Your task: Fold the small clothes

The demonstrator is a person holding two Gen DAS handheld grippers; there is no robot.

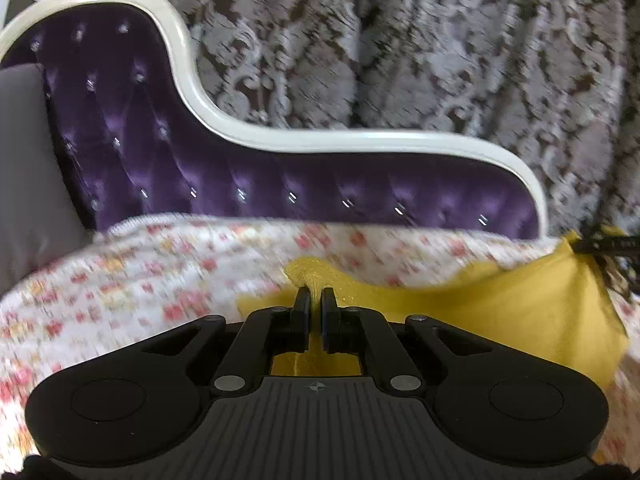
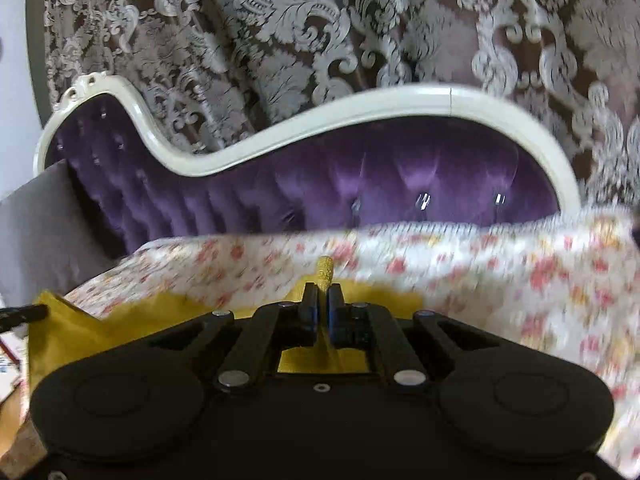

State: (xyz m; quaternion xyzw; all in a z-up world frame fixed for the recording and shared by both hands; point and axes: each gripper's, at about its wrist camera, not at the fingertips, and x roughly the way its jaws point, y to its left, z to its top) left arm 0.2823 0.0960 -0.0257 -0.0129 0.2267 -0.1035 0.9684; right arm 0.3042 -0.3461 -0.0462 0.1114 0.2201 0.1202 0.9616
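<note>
A: Yellow garment [image 1: 500,312] over floral cover [image 1: 160,272]; left gripper [image 1: 316,300] pinched on one bunched edge, right gripper [image 2: 323,296] nipping another.

B: Hidden parts?

A: Gripper bodies cover the cloth's near part. Motion blur; garment type probably unreadable. No legible writing. Purple sofa [image 2: 360,176] behind.

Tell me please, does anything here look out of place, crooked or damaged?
Nothing stands out. The left gripper and the right gripper are each shut on an edge of the yellow cloth, which hangs stretched between them above the floral cover on the purple sofa. The pictures are blurred, so small flaws could be missed.
</note>
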